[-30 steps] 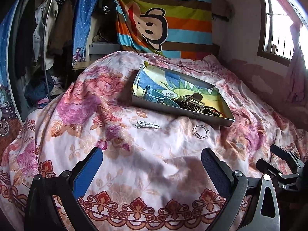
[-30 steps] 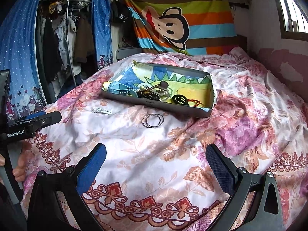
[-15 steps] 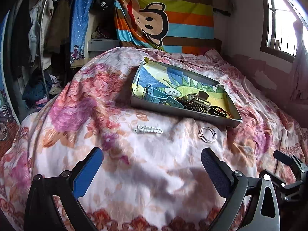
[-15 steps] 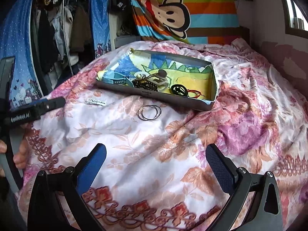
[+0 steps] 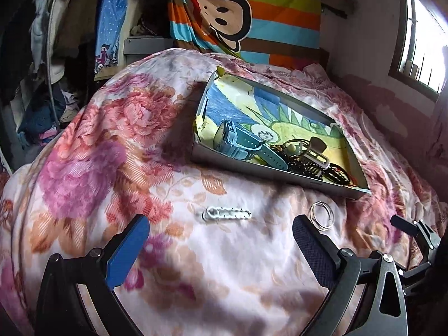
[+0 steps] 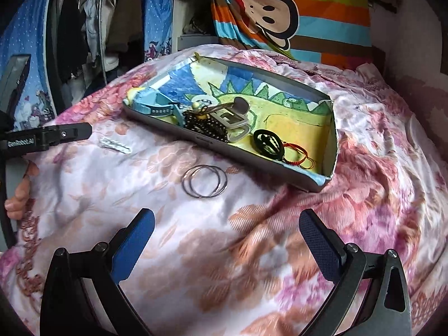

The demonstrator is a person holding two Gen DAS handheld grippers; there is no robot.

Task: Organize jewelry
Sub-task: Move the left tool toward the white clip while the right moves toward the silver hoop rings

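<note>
A shallow grey tray (image 5: 268,175) (image 6: 196,140) with a drawing inside lies on the floral bedspread. It holds a blue watch (image 5: 246,145) (image 6: 156,106), a dark beaded piece (image 6: 205,128) and other items. A white hair clip (image 5: 227,213) (image 6: 116,145) and thin metal bangles (image 5: 322,215) (image 6: 204,180) lie on the spread in front of the tray. My left gripper (image 5: 221,238) is open, just short of the clip. My right gripper (image 6: 226,229) is open, just short of the bangles.
A clothes rack (image 5: 50,42) stands past the bed's left edge. A striped monkey-print cloth (image 5: 246,14) hangs behind the bed. A wall with a window (image 5: 420,50) is on the right. The other gripper shows at each view's edge.
Both grippers have moved forward and lower toward the bedspread. The clip and the bangles now sit closer to the fingers. Both stay open.
</note>
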